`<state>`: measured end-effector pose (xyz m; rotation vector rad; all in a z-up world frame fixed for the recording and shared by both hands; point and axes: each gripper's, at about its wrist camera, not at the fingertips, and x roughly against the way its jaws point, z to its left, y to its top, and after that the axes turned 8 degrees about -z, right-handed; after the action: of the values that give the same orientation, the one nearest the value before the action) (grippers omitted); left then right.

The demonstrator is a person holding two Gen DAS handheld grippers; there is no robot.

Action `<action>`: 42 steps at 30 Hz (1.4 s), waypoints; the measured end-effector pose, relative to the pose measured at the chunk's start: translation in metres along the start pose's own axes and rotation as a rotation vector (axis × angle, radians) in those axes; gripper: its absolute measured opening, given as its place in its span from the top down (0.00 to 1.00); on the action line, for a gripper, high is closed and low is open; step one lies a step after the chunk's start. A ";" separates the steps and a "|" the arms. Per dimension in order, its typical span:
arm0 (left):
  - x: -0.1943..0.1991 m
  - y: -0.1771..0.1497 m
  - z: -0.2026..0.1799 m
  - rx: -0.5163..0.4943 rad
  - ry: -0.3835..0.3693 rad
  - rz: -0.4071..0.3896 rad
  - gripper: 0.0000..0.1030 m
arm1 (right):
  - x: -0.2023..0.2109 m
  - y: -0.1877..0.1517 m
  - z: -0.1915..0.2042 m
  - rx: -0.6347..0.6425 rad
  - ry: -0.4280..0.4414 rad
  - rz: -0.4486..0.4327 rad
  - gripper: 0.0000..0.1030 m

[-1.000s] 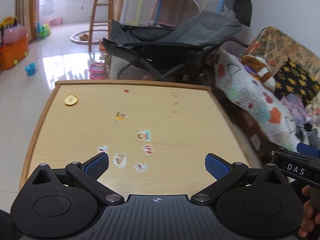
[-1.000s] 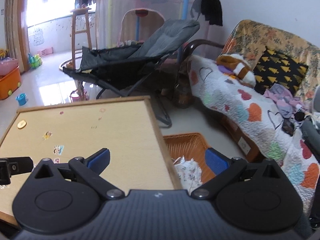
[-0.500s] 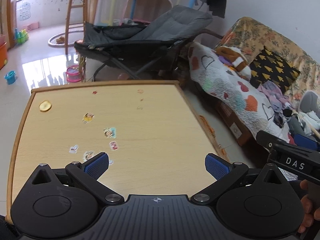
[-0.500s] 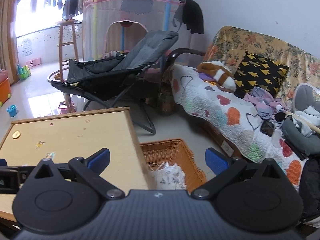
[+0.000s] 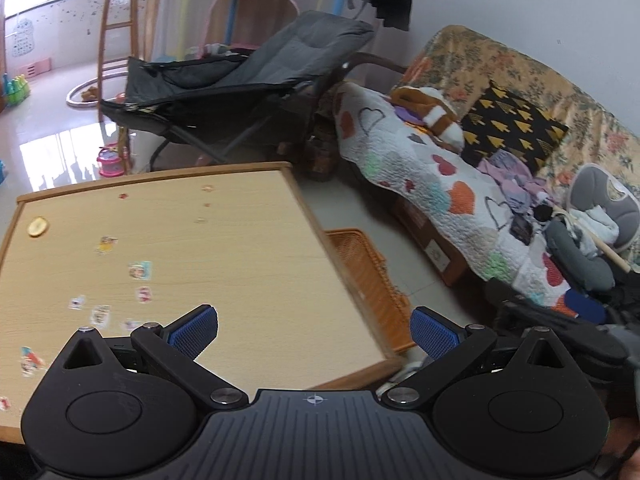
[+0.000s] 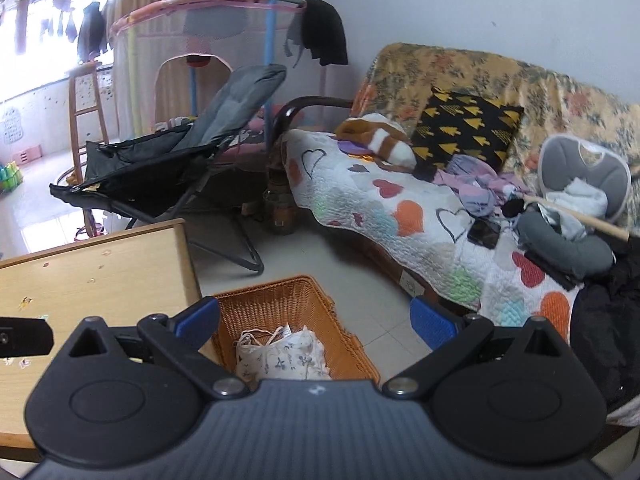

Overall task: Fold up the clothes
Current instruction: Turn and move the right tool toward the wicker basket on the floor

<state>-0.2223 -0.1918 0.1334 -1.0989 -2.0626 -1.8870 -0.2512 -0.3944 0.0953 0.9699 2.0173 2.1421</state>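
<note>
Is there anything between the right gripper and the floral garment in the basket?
Nothing visible. The right gripper is open above the orange basket, and the floral garment lies uncovered inside it.

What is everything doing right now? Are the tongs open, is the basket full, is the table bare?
Left tongs: open, holding nothing.
Right tongs: open, holding nothing, above the basket.
Basket: on the floor beside the table, one floral garment inside.
Garment: crumpled, unfolded.
Table: no clothes on it, only stickers.
</note>
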 end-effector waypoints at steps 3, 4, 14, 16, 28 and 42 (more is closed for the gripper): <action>-0.008 -0.003 -0.018 -0.016 0.000 -0.002 0.00 | -0.007 -0.003 -0.015 -0.054 0.003 0.031 0.01; -0.011 -0.003 -0.024 -0.026 0.004 -0.001 0.00 | -0.009 -0.002 -0.019 -0.084 0.005 0.044 0.01; -0.058 0.022 -0.047 -0.040 0.023 0.047 0.00 | -0.036 0.008 -0.038 -0.108 -0.021 0.062 0.01; -0.069 0.027 -0.051 -0.041 0.021 0.056 0.00 | -0.047 0.011 -0.041 -0.107 -0.017 0.068 0.01; -0.141 0.054 -0.073 -0.043 0.014 0.107 0.00 | -0.105 0.036 -0.047 0.039 0.013 0.081 0.01; -0.228 0.077 -0.067 -0.067 0.017 0.168 0.00 | -0.185 0.036 -0.049 0.222 0.114 0.115 0.01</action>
<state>-0.0361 -0.3512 0.0835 -1.2248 -1.8475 -1.8885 -0.1114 -0.5240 0.0557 1.0349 2.3499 2.1068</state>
